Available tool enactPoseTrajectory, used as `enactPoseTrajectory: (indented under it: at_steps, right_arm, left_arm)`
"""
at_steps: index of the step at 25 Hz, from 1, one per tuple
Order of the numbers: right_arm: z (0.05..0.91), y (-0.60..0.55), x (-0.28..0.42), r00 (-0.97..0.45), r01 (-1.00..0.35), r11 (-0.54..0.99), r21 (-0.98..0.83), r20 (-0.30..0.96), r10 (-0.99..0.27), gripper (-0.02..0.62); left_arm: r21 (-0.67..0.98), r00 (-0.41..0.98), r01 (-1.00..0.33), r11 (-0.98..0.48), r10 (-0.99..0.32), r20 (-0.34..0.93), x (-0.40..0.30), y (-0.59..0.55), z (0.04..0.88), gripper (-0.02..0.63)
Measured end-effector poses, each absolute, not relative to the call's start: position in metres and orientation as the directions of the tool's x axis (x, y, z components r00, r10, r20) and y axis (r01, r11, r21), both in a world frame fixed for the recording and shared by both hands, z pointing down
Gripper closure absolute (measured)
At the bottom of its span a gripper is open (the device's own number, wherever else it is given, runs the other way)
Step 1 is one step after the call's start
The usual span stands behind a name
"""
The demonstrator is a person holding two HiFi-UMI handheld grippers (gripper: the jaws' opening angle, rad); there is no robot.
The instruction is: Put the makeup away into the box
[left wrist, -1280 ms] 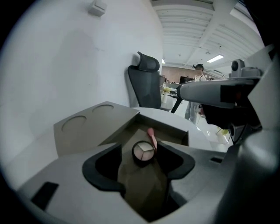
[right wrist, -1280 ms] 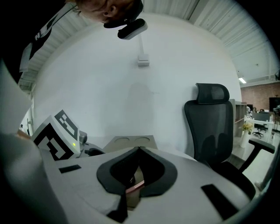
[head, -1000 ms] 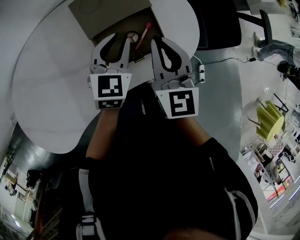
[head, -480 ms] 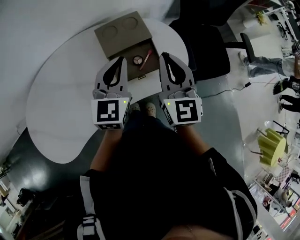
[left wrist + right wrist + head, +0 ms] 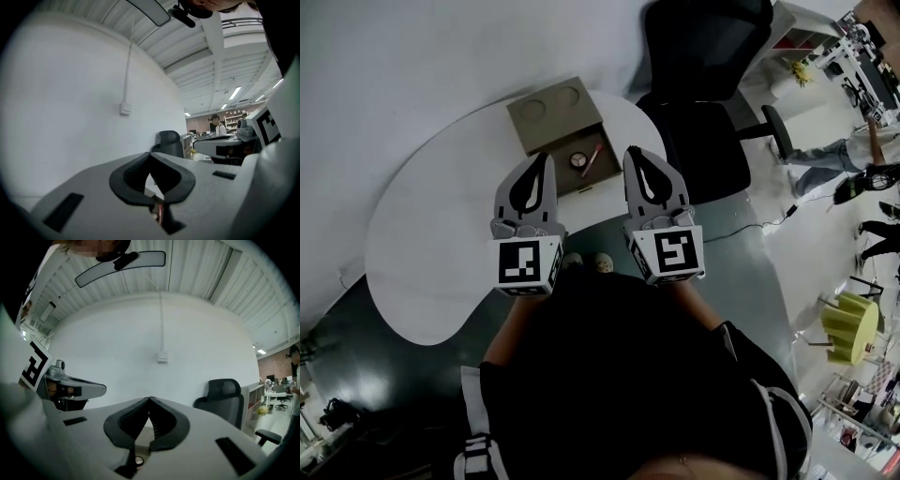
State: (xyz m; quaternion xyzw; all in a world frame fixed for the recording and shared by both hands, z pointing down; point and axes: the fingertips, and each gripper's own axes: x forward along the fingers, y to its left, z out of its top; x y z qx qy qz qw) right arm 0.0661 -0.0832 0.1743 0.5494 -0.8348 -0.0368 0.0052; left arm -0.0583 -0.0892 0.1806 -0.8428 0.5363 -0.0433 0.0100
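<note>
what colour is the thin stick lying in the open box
Pinkish red. The stick lies slanted inside the box, clearest in the head view.

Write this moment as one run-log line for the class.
left gripper: shut, empty | right gripper: shut, empty | open brown box on white table: holds round compact, pink pencil

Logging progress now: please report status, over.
Left gripper, right gripper shut, empty. Compact and pencil in box. Nothing in the way.
</note>
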Motion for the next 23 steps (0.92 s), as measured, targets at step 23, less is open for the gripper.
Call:
enactPoseTrajectory:
  at_steps: [23]
  right_arm:
    - [0.181,-0.05,0.089,-0.44,-0.896,0.438,0.067,-0.003,-0.898,0.574]
  left_arm:
    - [-0.086,0.425,-0.898,-0.432,-0.901,0.085,-0.026,-0.047,0.19,0.598]
